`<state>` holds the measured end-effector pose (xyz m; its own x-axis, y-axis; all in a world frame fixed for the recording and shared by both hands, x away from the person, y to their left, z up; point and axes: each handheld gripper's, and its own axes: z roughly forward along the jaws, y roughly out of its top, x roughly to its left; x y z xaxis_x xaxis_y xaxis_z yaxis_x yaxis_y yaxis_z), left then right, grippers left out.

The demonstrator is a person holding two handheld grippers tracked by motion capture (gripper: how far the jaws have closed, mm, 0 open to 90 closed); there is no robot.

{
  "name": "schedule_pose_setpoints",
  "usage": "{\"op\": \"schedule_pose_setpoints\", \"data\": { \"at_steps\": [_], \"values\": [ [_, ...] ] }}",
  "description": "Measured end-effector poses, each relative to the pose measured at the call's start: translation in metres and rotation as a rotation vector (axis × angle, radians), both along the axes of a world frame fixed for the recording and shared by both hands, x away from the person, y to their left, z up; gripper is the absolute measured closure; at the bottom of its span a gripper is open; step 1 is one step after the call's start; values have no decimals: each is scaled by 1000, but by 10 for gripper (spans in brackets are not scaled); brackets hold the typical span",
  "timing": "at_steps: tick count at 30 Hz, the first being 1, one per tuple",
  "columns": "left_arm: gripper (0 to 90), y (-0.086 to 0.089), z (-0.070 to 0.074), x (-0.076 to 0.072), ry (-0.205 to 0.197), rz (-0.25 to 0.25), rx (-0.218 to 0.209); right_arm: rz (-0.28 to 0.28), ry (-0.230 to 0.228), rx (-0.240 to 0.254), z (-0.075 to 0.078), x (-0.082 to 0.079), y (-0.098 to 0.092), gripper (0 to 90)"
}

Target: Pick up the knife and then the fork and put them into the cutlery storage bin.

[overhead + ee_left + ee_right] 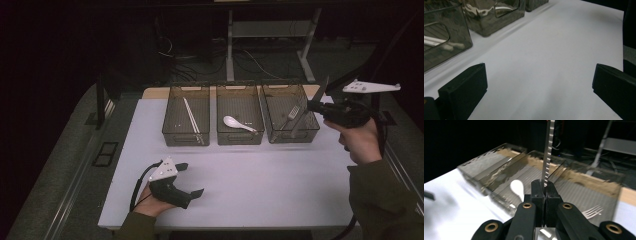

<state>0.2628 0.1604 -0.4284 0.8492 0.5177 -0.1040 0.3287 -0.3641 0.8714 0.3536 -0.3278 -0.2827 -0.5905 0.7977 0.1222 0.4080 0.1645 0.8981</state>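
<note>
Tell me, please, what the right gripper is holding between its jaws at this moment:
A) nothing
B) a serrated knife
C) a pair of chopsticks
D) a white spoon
B: in the right gripper view, the right gripper is shut on a serrated knife, its toothed blade rising above the bins; the white spoon lies in the middle bin.

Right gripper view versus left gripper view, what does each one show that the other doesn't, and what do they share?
The right gripper view shows the right gripper shut on a serrated knife, with a fork lying in a bin. The left gripper view shows the left gripper, jaws wide apart with nothing between them, above bare white table, and chopsticks through a bin wall. Both show the smoky clear bins and the table.
</note>
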Motion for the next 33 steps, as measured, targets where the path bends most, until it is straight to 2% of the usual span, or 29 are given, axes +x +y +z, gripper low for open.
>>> {"op": "schedule_pose_setpoints", "data": {
  "at_steps": [5, 9, 13, 17, 22, 26, 29, 33],
  "values": [
    [0, -1, 0, 0, -2, -1, 0, -49, 4, -44, 13, 19, -8, 883],
    [0, -2, -1, 1, 5, -1, 0, -85, 21, -96, 13, 37, -14, 884],
    [0, -2, -1, 0, 4, -4, 3, -116, 64, -135, 3, 56, -18, 884],
    [0, -2, 0, 0, 4, -8, 4, -119, 113, -187, -13, 70, -17, 884],
    [0, -3, -2, 1, 9, -14, 9, -126, 170, -221, -33, 79, -20, 883],
    [0, -3, -2, 0, 9, -19, 11, -126, 210, -267, -45, 83, -22, 884],
    [0, -4, -2, 1, 14, -19, 11, -123, 240, -277, -51, 85, -24, 883],
    [0, -4, -3, 2, 17, -20, 15, -128, 244, -261, -52, 89, -24, 883]
  ]
}}
